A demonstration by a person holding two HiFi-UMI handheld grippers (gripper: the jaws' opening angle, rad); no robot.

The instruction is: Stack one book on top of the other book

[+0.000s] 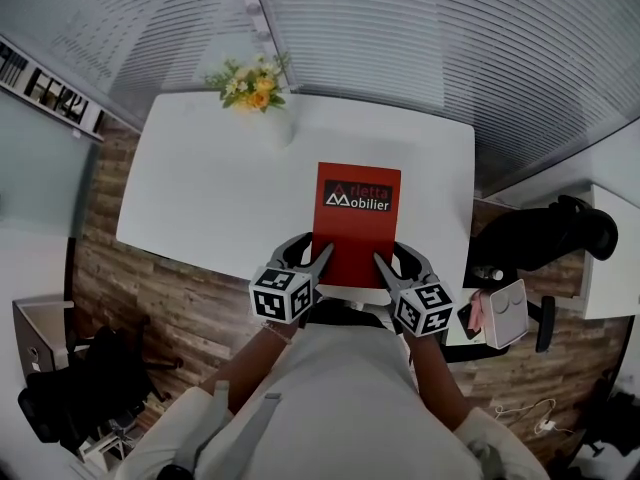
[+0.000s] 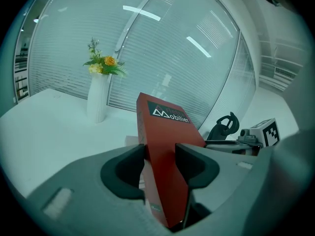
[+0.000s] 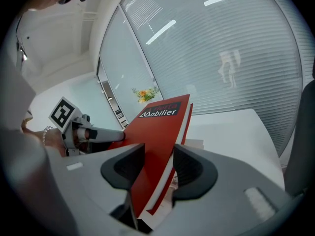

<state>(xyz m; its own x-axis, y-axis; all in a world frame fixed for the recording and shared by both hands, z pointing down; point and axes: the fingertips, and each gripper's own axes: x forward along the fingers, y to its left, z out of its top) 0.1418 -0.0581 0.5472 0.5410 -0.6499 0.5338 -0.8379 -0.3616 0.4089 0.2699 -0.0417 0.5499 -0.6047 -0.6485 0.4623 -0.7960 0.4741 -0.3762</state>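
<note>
A red book (image 1: 357,223) with a black label is held above the white table (image 1: 200,188), tilted up at its near end. My left gripper (image 1: 312,253) is shut on its left edge and my right gripper (image 1: 392,258) on its right edge. In the left gripper view the red book (image 2: 165,127) stands on edge between the pads of the left gripper (image 2: 160,154). The right gripper view shows the red book (image 3: 157,127) clamped in the right gripper (image 3: 158,156). A pale flat book (image 3: 196,144) peeks out beneath it, mostly hidden.
A white vase of yellow flowers (image 1: 255,88) stands at the table's far edge. A black office chair (image 1: 560,233) and a pink-and-white object (image 1: 505,313) are off the table's right side. Shelves (image 1: 50,93) line the far left wall.
</note>
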